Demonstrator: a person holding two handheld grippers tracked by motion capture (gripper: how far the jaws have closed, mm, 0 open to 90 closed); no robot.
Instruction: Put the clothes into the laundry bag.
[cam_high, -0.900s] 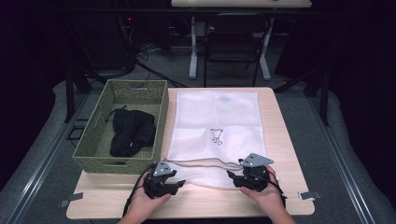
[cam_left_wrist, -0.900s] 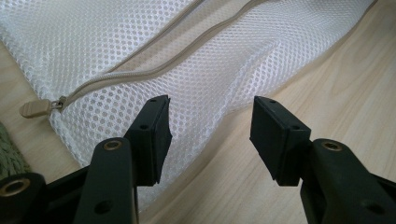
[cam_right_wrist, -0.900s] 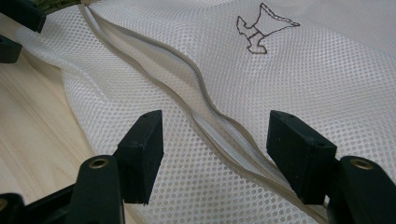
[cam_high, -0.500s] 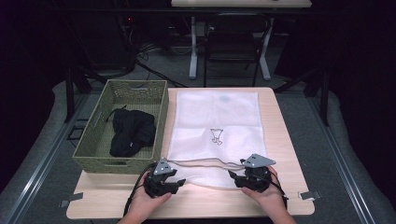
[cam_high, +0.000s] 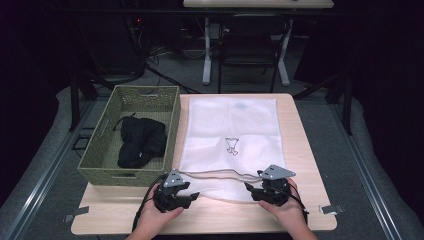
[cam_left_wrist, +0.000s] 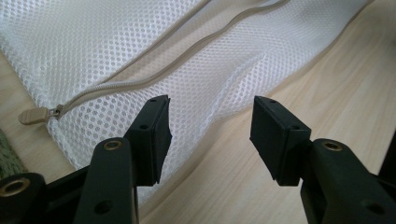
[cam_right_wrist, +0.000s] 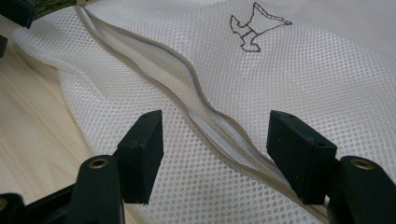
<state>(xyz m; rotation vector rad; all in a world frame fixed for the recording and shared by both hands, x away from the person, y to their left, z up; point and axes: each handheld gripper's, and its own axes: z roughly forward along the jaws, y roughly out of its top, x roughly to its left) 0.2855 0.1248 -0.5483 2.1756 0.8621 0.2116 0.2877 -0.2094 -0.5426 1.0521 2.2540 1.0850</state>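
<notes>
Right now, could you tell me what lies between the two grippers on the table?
In the high view, the near edge of the white mesh bag, with its open zipper, spans between the left gripper and right gripper.

A light wooden table (cam_high: 305, 150) stands on grey carpeted floor (cam_high: 380, 165) in a dark room; beyond its far edge stand a dark chair (cam_high: 248, 47) and a white-legged desk (cam_high: 257, 4); black cables (cam_high: 150, 65) trail left of the chair.

Basket (cam_high: 100, 165) left of mesh bag (cam_high: 232, 125); clothing (cam_high: 140, 142), apparently, inside.
</notes>
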